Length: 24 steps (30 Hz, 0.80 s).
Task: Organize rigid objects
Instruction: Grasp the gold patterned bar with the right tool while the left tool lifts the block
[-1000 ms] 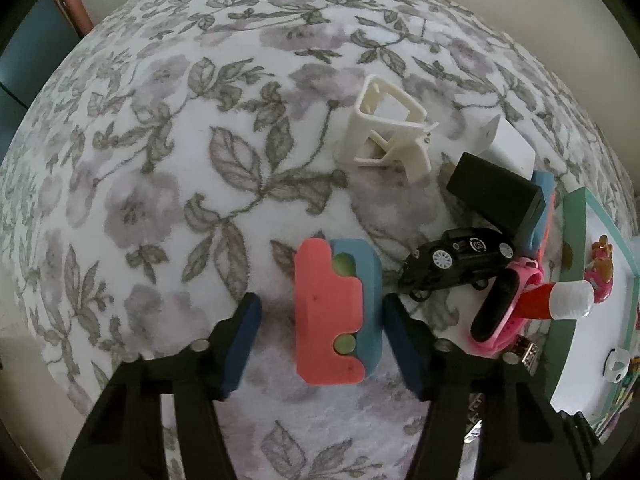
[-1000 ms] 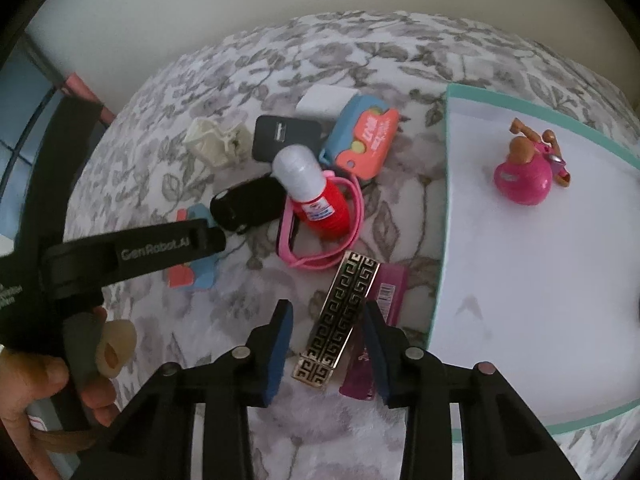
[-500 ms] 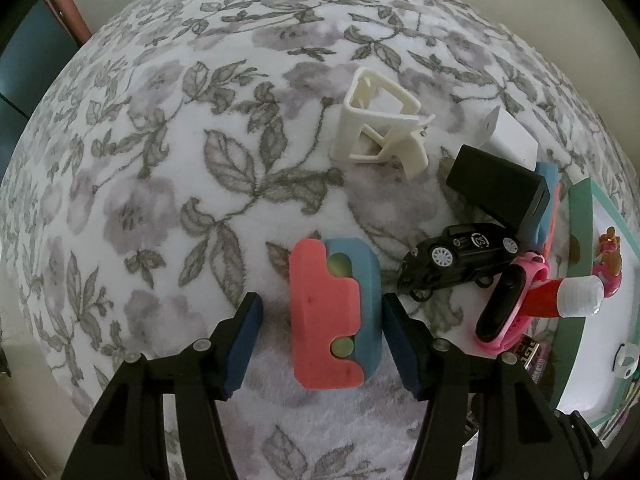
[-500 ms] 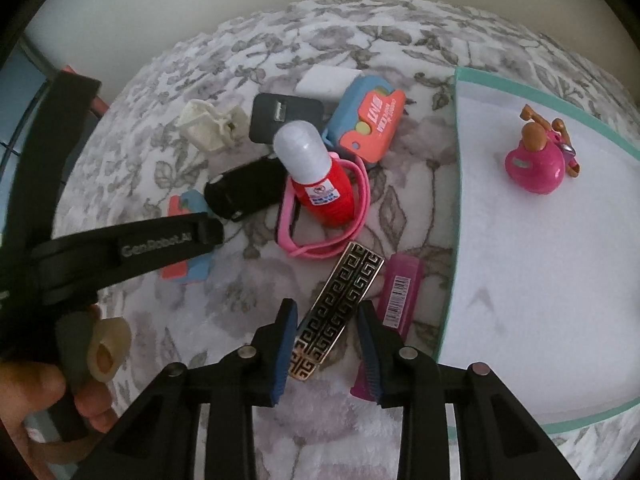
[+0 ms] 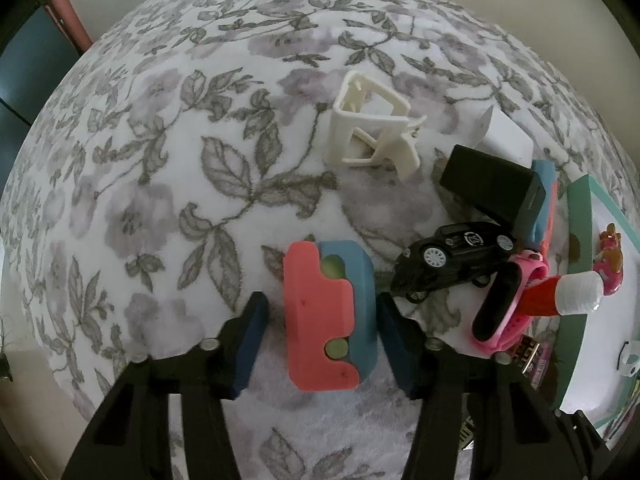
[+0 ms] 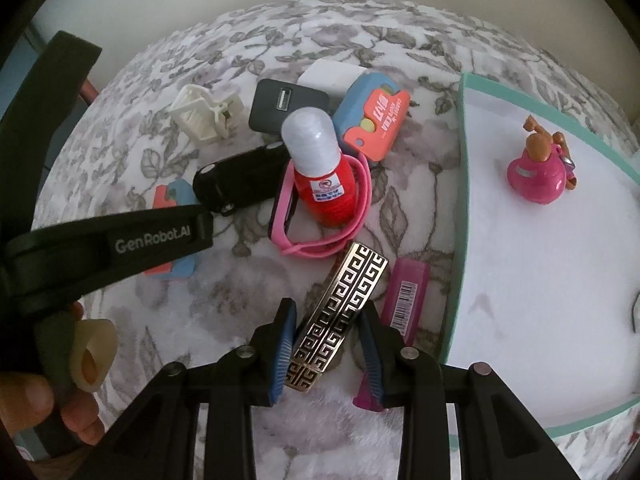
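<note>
- The left gripper (image 5: 320,320) points steeply down at the floral cloth (image 5: 160,200), its jaws straddling a pink-and-blue block (image 5: 326,316) that lies flat there
- Its jaws have just been closing on that block; the right pad sits at the block's blue edge, while a strip of cloth shows between the left pad and the pink side, so the block is not clamped
- Just right of the block a black toy car (image 5: 452,256) stands on the cloth, and beyond it lie a white clip (image 5: 368,132), a black charger (image 5: 488,184) and a pink wristband (image 5: 508,312)
- The right gripper (image 6: 326,344) also points down, and a gold patterned bar (image 6: 340,312) runs slantwise between its jaws
- Both pads lie against the bar's long edges, so the fingers grip it; the bar rests on the cloth
- A magenta case with a barcode (image 6: 406,296) lies just right of the bar, partly behind the right finger
- A red bottle with a white cap (image 6: 320,168) stands inside the wristband's loop, beyond the bar
- A teal-rimmed tray (image 6: 460,200) lies at the right, and a pink doll toy (image 6: 536,168) stands on its white floor
- A person's hand (image 6: 48,408) holds the left gripper's handle at the lower left of the right wrist view
</note>
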### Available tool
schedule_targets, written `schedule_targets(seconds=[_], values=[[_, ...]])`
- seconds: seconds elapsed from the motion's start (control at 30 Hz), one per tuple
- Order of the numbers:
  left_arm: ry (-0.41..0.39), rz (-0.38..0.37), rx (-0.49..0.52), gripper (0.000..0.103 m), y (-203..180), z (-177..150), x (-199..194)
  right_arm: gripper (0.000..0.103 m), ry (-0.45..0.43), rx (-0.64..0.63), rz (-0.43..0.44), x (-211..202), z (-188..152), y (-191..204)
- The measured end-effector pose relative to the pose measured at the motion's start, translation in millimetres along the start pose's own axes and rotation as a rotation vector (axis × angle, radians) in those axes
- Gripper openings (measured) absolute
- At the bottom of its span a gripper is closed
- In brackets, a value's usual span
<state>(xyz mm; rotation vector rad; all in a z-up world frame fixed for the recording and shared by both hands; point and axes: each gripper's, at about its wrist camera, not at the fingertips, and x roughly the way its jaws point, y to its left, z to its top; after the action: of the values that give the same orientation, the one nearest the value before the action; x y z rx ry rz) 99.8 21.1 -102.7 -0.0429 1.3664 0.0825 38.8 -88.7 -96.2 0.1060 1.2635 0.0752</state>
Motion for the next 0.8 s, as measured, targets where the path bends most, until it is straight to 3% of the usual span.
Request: schedule_targets(seconds=[0.07,0.57,0.8], values=[[-0.003,-0.008,0.009,0.044,-2,-1,-2,0.033,0.0,0.001,0.005,0,-1,0],[-0.017,-0.066,-0.01,0.044,1,-6,-25,0.022,0.025,0.053,0.059,-8,-3,-18],[-0.08,-0.067,-0.018,0.044,5,-1,-53,0.022,-0.045,0.097,0.08,-38,-7,-38]])
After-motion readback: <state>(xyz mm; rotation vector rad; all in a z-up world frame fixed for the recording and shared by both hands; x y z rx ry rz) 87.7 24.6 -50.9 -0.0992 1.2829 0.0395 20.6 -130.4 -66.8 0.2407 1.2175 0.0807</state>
